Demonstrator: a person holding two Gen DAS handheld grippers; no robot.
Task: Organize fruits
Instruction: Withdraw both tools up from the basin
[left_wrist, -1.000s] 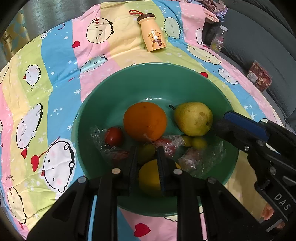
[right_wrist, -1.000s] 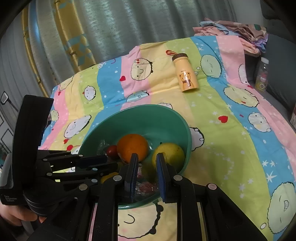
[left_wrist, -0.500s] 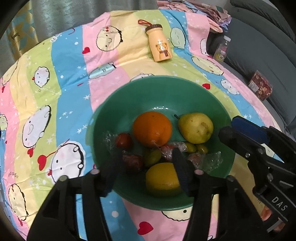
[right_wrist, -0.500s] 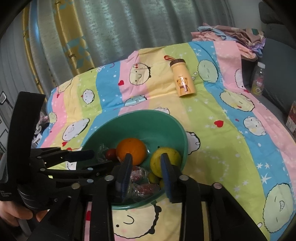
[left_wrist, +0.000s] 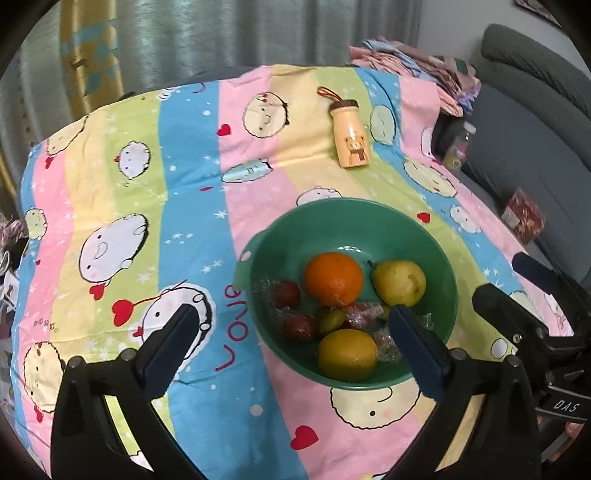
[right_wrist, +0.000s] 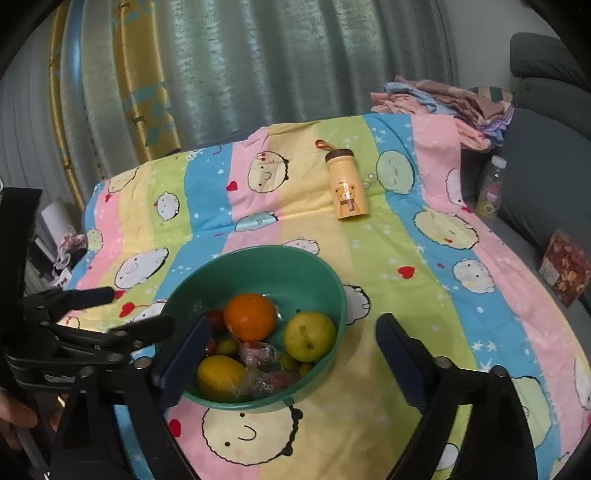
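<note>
Now, left gripper (left_wrist: 295, 343): fingers are spreading wide, gripping nothing, framing the lower centre of the left wrist view.
Right gripper (right_wrist: 291, 360): fingers are gaping apart too, holding nothing, straddling the bowl's near side.
Green bowl (left_wrist: 441, 266): sitting right of centre on the striped cartoon cloth (left_wrist: 147, 192).
Fruits: orange (left_wrist: 333, 279), pear (left_wrist: 399, 282) and lemon (left_wrist: 347, 355) are lying inside the bowl.
Yellow bottle (left_wrist: 351, 140): lying at upper centre, well apart from the bowl.
</note>
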